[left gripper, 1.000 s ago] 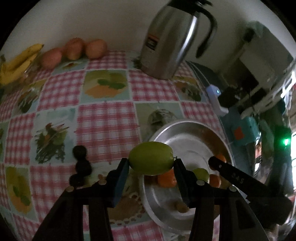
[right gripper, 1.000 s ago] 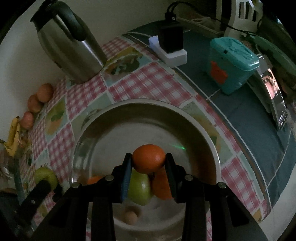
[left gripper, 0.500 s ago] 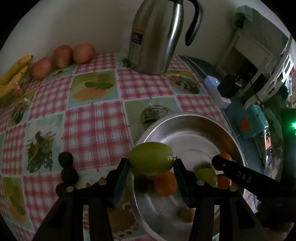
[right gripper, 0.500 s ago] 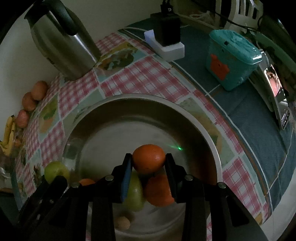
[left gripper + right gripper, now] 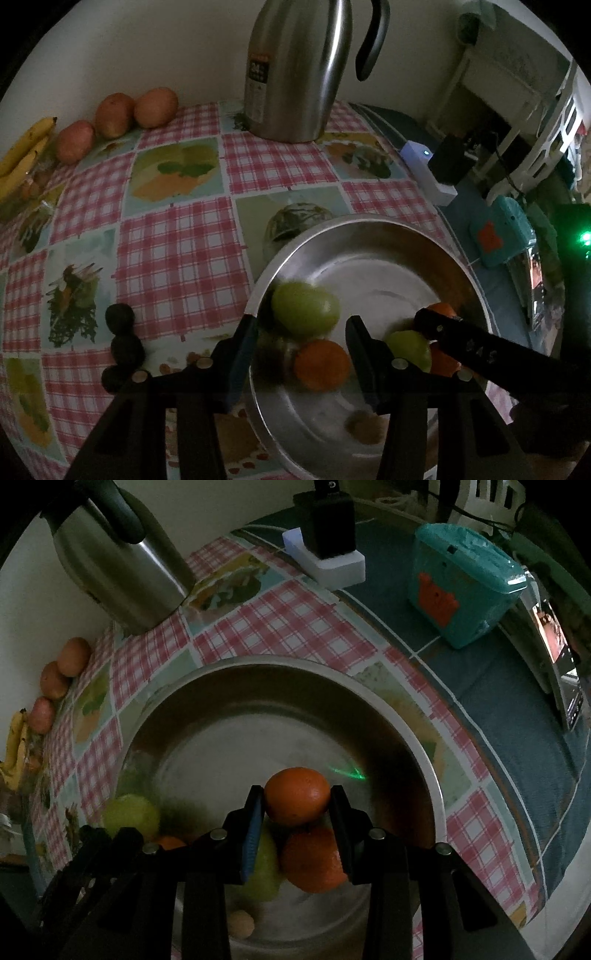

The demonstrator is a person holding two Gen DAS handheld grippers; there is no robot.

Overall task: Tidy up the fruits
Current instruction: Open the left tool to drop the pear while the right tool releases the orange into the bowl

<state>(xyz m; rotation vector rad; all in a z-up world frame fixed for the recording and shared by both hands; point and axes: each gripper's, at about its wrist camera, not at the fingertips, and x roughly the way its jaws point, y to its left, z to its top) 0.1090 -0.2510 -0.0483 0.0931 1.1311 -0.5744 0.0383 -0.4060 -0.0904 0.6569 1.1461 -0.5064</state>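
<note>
My left gripper [image 5: 301, 328] is open over the near left rim of the steel bowl [image 5: 369, 225]. A green apple [image 5: 305, 308], blurred, is loose between its fingers, touching neither pad. Below lie an orange [image 5: 321, 364], another green fruit [image 5: 410, 349] and a small brown fruit [image 5: 364, 426]. My right gripper [image 5: 297, 806] is shut on an orange [image 5: 297, 795] above the bowl [image 5: 369, 694], over an orange [image 5: 314, 860] and a green fruit [image 5: 264, 867]. The loose apple [image 5: 131, 814] shows at the bowl's left.
A steel thermos jug [image 5: 295, 70] stands at the back. Three reddish fruits [image 5: 114, 114] and bananas [image 5: 22, 155] lie along the wall at left. Three dark round fruits [image 5: 120, 345] sit on the checked tablecloth left of the bowl. A teal box [image 5: 461, 590] and a charger [image 5: 328, 554] are at right.
My left gripper has opened and let go of the green apple, which is dropping into the bowl. The right gripper still holds its orange, lower over the bowl.
</note>
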